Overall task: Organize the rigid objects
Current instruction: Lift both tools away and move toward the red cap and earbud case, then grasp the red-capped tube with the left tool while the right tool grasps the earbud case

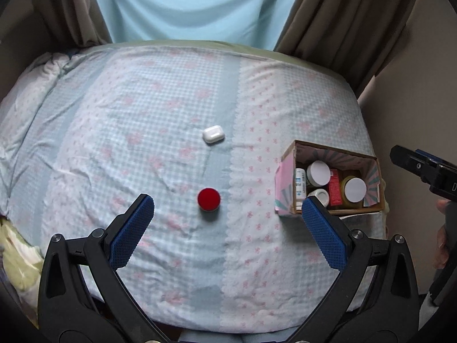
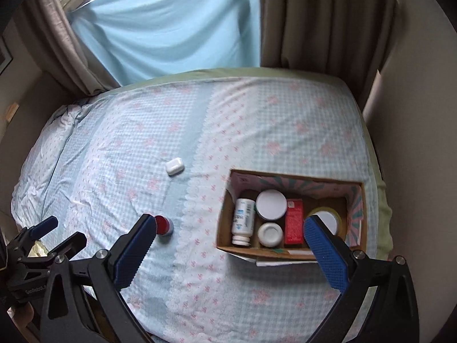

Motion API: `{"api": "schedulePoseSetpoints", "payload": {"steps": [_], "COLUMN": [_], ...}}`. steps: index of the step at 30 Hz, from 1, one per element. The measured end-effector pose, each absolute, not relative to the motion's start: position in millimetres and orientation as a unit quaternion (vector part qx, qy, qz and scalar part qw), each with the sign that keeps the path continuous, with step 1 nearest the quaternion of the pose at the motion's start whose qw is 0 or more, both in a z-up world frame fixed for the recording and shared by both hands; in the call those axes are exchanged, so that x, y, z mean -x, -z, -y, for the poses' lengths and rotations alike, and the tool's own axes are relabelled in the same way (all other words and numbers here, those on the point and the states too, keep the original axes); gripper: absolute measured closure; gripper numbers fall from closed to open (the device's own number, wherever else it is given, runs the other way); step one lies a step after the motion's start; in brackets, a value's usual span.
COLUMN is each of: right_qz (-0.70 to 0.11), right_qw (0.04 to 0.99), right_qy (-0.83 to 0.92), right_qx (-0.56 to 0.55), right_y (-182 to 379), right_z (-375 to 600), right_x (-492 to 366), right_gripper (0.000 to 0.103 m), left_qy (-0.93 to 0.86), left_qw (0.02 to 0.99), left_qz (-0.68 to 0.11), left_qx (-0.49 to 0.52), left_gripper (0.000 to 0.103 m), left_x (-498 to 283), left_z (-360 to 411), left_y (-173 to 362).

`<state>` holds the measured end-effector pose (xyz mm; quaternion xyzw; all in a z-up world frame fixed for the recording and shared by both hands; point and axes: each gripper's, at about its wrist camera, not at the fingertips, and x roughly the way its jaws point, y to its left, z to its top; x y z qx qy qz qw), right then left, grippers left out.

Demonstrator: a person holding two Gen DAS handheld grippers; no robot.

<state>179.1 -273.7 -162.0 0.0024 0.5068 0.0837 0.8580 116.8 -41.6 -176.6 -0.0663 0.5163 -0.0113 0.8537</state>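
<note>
A small jar with a red lid point(image 1: 208, 199) stands on the bed sheet, and a white earbud case point(image 1: 213, 134) lies farther back. A cardboard box point(image 1: 371, 205) at the right holds several bottles, jars and a red packet. My left gripper point(image 1: 228, 208) is open and empty, hovering just short of the red-lidded jar. In the right wrist view my right gripper point(image 2: 231, 228) is open and empty above the box's point(image 2: 225, 228) near edge. The jar point(image 2: 164, 225) sits beside its left finger, and the earbud case point(image 2: 174, 166) lies beyond.
The bed point(image 1: 142, 114) carries a blue-and-pink patterned sheet with a bunched duvet at the left point(image 1: 34, 80). Brown curtains point(image 1: 342, 14) and a light blue cloth point(image 1: 194, 3) hang behind. A wall point(image 2: 414, 114) stands right of the bed.
</note>
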Motion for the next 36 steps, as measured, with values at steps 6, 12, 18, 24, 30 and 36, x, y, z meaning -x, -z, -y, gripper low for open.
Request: {"api": "schedulePoseSetpoints", "payload": {"steps": [6,12,18,24,30,36], "right_qz": [-0.498,-0.510,-0.517,-0.521,-0.521,-0.536], "right_qw": [0.858,0.845,0.833,0.821,0.811,0.794], "right_qy": [-0.120,-0.148,-0.177,-0.205,-0.234,-0.246], "right_qx": [0.044,0.071,0.088,0.112,0.128,0.146], "right_y": [163,186,224,281,343,404], "right_z": [214,168,143,129,108,83], "right_x": [-196,-224,-260,-300,-330,-349], "right_gripper": [0.000,0.000,0.000,0.000,0.000,0.000], "left_qy": [-0.014,-0.023,-0.017,0.005,0.006,0.016], "left_qw": [0.853,0.843,0.839,0.844,0.844,0.852], "left_qz": [-0.516,-0.531,-0.538,-0.533,-0.534,-0.521], "left_qx": [0.072,0.081,0.080,0.053,0.047,0.047], "left_gripper": [0.000,0.000,0.000,0.000,0.002,0.011], "left_x": [-115,-120,-131,-144,-156,-171], "left_z": [-7,-41,-43,-18,10,27], "left_y": [191,228,279,349,417,459]}}
